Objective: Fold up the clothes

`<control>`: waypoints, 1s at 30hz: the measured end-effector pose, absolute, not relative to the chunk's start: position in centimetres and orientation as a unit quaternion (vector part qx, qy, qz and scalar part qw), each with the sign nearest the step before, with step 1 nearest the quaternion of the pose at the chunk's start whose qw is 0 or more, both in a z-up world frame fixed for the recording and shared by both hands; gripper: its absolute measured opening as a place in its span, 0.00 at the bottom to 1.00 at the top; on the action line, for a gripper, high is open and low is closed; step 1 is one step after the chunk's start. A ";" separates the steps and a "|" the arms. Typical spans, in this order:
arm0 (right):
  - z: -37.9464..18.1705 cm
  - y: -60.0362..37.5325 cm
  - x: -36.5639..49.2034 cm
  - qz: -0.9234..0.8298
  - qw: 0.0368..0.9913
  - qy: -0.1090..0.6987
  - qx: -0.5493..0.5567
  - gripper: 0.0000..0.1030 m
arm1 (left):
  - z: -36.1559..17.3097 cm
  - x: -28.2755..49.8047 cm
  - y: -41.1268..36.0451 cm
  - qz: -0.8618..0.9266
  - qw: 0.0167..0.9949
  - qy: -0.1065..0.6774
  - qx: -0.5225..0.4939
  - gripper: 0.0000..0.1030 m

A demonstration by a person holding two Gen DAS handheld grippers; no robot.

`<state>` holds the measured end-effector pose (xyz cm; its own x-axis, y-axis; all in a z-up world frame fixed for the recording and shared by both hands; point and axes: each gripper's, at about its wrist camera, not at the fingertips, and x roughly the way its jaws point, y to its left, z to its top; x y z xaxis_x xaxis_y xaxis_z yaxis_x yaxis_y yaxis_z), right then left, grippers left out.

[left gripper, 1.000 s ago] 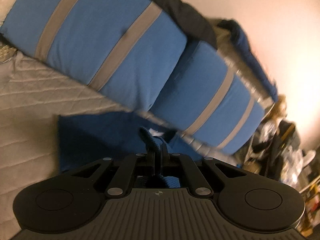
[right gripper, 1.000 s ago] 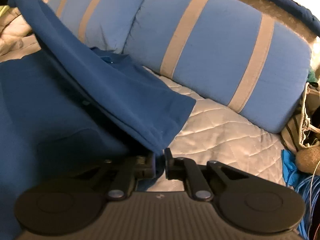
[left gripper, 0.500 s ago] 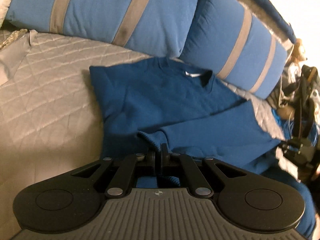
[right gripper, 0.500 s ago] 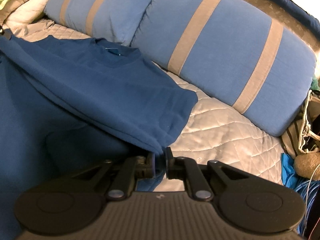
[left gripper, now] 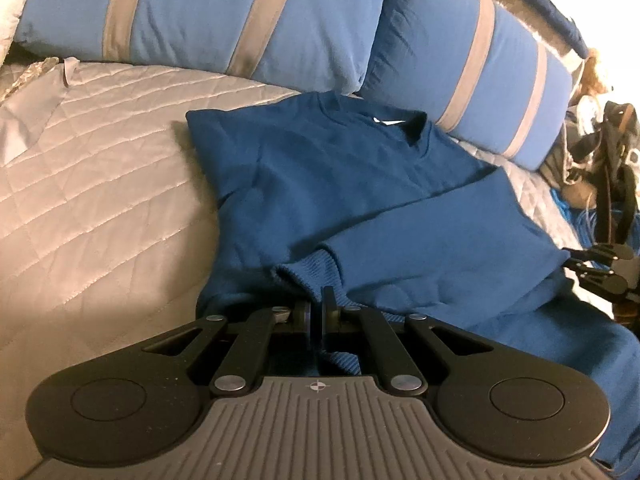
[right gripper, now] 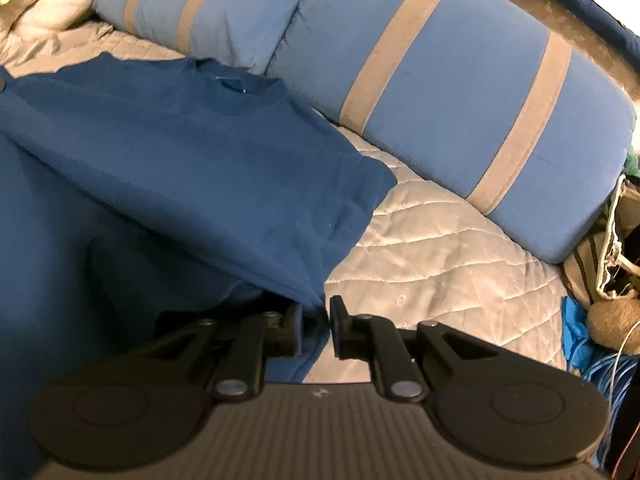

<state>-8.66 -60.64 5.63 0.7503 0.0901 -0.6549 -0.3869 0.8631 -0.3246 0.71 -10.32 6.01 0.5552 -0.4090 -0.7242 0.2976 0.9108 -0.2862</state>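
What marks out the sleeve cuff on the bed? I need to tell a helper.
On the quilted bed, below two striped pillows, lies a dark blue sweater. Its cuff is the ribbed band ending the folded sleeve, pinched in the left gripper.

Two blue pillows [left gripper: 208, 20] with grey stripes lean side by side at the far edge of my quilted grey bedspread [left gripper: 100, 184]. A tangle of blue cord [right gripper: 600, 364] lies off to my right.
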 end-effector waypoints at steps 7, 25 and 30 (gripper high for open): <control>5.5 -61.3 -9.4 0.124 0.903 0.334 -0.239 0.59 | 4.9 1.0 -10.9 -0.180 0.881 0.435 -0.044 0.06; 10.8 -66.0 -12.7 0.045 0.928 0.319 -0.189 0.98 | 12.5 -3.8 -8.3 -0.092 0.931 0.339 -0.098 0.67; 14.4 -67.7 -14.4 0.031 0.943 0.304 -0.132 1.00 | 16.9 -6.8 -8.4 -0.088 0.951 0.283 -0.082 0.70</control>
<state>-14.42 -67.74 14.37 0.8138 -0.0226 -0.5806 -0.1377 0.9633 -0.2305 -6.79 -8.38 16.86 0.8240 -0.2136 -0.5248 0.1206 0.9711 -0.2059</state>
